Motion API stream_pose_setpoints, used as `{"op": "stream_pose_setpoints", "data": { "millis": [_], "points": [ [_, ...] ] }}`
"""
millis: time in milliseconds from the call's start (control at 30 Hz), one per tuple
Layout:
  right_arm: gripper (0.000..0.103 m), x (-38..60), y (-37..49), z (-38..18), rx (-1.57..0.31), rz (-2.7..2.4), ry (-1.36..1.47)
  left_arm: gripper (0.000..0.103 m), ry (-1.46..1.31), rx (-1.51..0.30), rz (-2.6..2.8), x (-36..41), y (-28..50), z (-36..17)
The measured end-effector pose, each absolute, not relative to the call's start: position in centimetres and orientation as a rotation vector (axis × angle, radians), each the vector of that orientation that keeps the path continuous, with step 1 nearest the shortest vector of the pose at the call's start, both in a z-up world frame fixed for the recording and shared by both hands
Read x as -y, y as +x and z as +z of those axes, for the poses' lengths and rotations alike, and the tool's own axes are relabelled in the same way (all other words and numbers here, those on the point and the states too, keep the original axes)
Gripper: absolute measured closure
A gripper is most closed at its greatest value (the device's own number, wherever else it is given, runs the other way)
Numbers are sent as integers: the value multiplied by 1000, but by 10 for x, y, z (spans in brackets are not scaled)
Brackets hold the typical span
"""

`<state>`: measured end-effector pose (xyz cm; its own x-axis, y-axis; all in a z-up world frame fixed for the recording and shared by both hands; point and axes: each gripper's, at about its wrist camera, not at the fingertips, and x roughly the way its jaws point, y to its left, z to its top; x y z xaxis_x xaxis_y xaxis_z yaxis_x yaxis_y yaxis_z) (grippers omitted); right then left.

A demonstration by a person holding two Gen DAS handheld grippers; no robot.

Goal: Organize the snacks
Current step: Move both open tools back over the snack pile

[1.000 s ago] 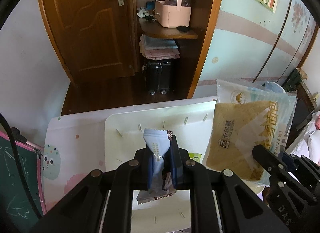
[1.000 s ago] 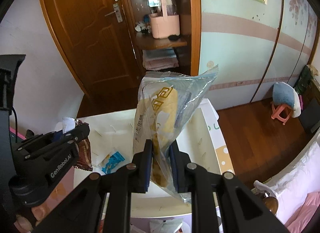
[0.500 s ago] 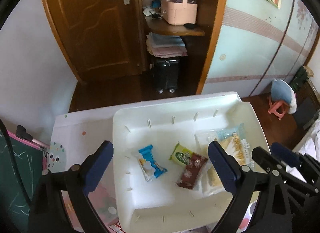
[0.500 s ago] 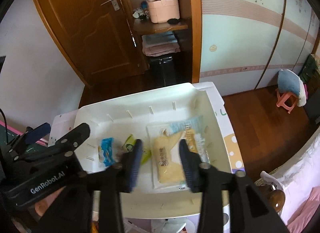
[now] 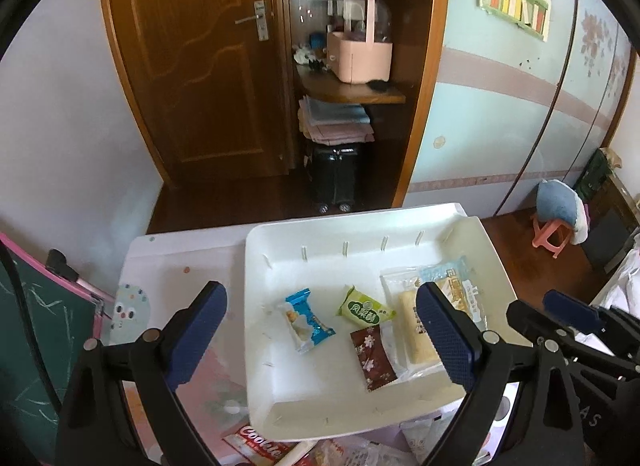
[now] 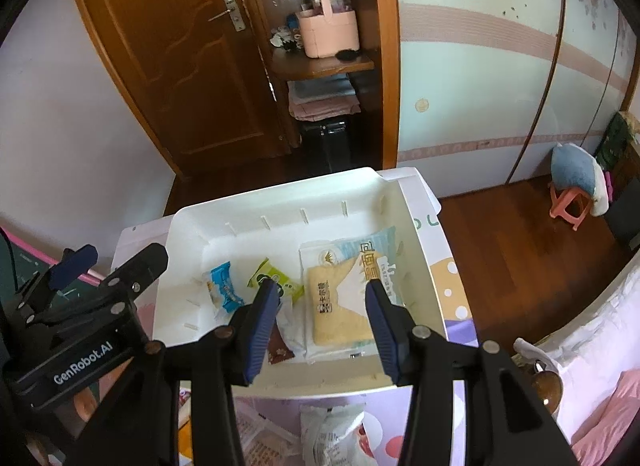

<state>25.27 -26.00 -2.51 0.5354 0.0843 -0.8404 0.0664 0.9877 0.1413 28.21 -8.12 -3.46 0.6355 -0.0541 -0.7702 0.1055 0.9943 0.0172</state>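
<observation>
Clearly both tools hang empty above the white tray (image 5: 256,346): the left gripper (image 5: 320,340) has its jaws spread very wide with nothing between them, and the right gripper (image 6: 322,322) is parted about halfway, also holding nothing. Four snacks lie flat in the tray: a blue-wrapped snack (image 5: 306,320) toward its left side, a green packet (image 5: 365,309) near the middle, a brown flower-print packet (image 5: 372,356) toward the near edge, and the large clear cake bag (image 6: 348,298) against the right wall. All look light, crinkly and slick; the cake inside the bag is probably soft and easily crushed. A pinch on a crimped end seal, rather than across the filled middle, seems the safest hold. More wrapped snacks (image 5: 348,452) lie on the tabletop just beyond the tray's near edge.
</observation>
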Motion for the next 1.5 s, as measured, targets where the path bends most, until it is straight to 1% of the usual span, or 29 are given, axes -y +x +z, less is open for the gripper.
{"op": "stream_pose_setpoints", "data": {
  "millis": [433,767,967,1233,1500],
  "points": [
    [57,250,199,15,-938,50,128,8,95,-840,-72,75,218,5],
    [56,241,151,46,-879,91,106,8,49,-820,-68,61,164,35],
    [52,237,124,56,-859,120,103,8,65,-790,-60,56,134,45],
    [50,228,98,49,-883,175,90,8,67,-785,-58,40,95,39],
    [50,214,77,12,-983,222,87,8,83,-851,2,5,70,6]
  ]
}}
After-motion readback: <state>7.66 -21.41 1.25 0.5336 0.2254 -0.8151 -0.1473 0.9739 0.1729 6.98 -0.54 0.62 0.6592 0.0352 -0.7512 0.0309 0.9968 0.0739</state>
